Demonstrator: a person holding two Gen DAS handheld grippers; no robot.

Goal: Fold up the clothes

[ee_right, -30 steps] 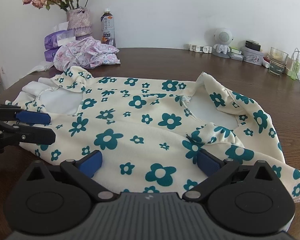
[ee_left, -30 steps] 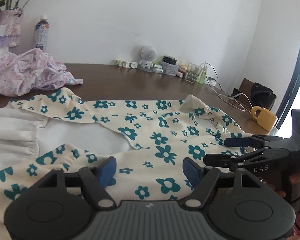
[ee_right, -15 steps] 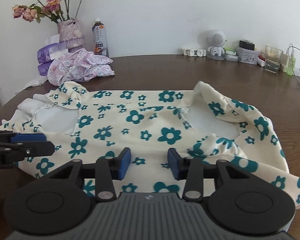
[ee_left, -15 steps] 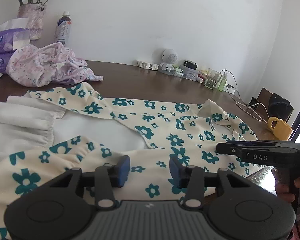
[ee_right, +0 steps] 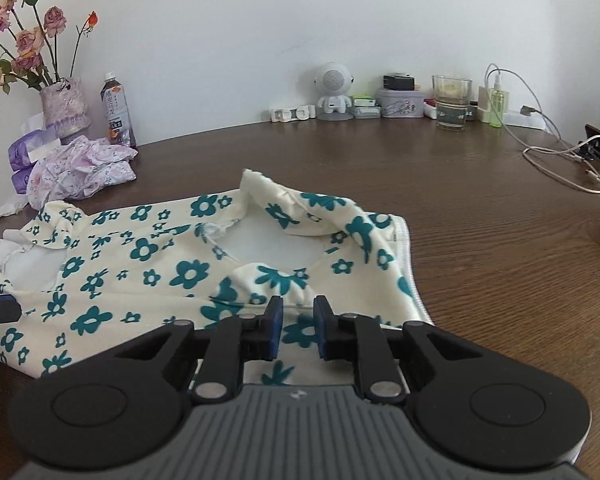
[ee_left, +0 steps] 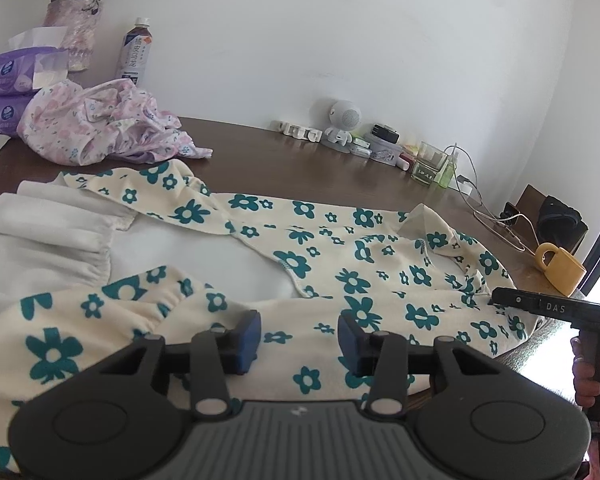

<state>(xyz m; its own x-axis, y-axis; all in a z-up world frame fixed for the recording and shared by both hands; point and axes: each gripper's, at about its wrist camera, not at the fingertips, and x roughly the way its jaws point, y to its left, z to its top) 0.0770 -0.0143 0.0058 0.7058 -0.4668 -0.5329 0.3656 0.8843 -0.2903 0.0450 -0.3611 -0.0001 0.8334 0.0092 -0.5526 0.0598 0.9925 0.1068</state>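
A cream garment with teal flowers (ee_left: 340,272) lies spread on the brown table; it also shows in the right wrist view (ee_right: 172,264). My left gripper (ee_left: 298,338) hovers over its near hem, jaws partly open with a clear gap, nothing held. My right gripper (ee_right: 296,330) sits at the garment's near right hem, jaws narrowed to a small gap with fabric below them; no grip on cloth shows. The right gripper's finger also shows at the right of the left wrist view (ee_left: 540,306).
A pink floral garment (ee_left: 96,124) is heaped at the back left beside tissue packs (ee_left: 16,76), a vase (ee_right: 64,108) and a bottle (ee_right: 116,110). A yellow mug (ee_left: 560,270), cables (ee_right: 560,164), a glass (ee_right: 452,102) and small items line the back and right.
Both grippers have narrowed from wide open, the right one much more. Both views have pulled back and risen, so more of the table and wall shows.
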